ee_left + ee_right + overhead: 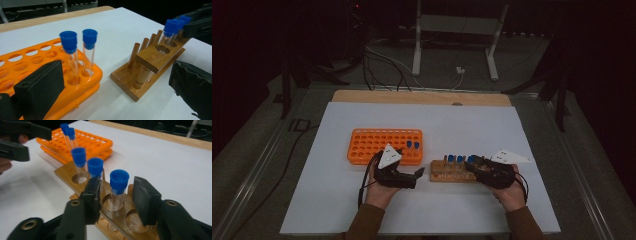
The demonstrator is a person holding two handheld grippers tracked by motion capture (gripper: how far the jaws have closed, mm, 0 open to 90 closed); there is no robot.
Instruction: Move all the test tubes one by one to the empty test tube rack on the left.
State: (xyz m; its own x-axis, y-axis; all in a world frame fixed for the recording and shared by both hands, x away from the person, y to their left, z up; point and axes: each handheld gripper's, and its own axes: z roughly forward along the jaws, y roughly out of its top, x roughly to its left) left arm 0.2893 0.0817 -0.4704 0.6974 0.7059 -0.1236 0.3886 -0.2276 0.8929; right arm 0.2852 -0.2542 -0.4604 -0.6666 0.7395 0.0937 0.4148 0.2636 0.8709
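An orange tube rack (384,145) holds two blue-capped tubes (71,50) at its right end. To its right lies a wooden rack (447,172) with three blue-capped tubes (455,159). My left gripper (414,162) is open between the two racks; in the left gripper view its jaws stand wide apart with nothing gripped (116,82). My right gripper (117,185) reaches over the wooden rack (67,173), and its open jaws straddle the nearest tube (119,178) with a gap on each side.
Both racks sit on a white sheet (422,120) over a wooden tabletop (422,96). Beyond the far edge, cables (382,65) and a white stand (457,30) lie on the dark floor. Bare sheet surrounds the racks.
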